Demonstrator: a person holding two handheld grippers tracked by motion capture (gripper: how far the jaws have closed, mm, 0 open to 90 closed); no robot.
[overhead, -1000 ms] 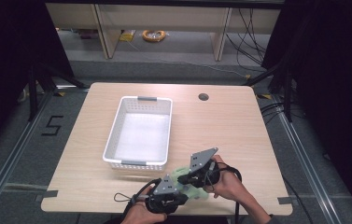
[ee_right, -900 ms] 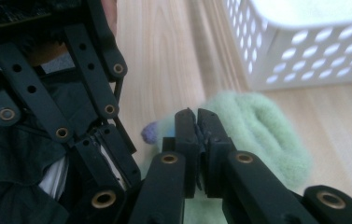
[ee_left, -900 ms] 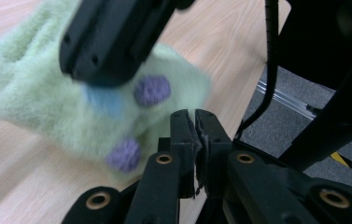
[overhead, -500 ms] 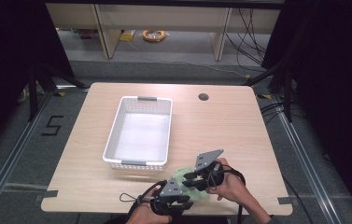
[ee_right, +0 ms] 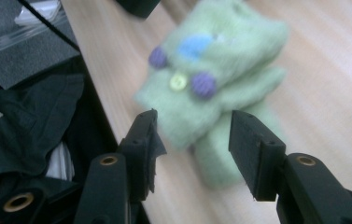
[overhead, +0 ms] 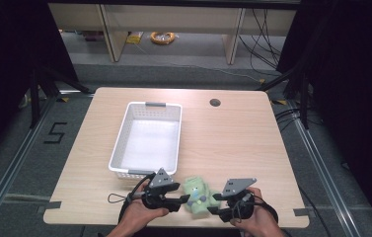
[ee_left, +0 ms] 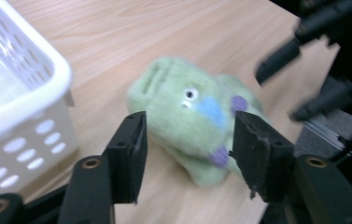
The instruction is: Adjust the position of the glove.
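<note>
Left tool [overhead: 183, 199] released, jaws spread on either side of green plush toy [overhead: 197, 195], not visibly touching it. Right tool [overhead: 214, 203] likewise parted, at 3 o'clock of toy. Toy flat on tabletop [overhead: 233, 143], near front edge, at 5 o'clock of white basket [overhead: 119, 143].

Fuzzy cloth toy [ee_left: 187, 126] (green pile); perforated plastic basket [overhead: 124, 133]; matt wood-grain table [overhead: 233, 143].

A yellow cable coil [overhead: 163, 36] lies on the floor beyond the wooden surface [overhead: 233, 138], and a black "5" [overhead: 55, 133] marks the floor at left.
</note>
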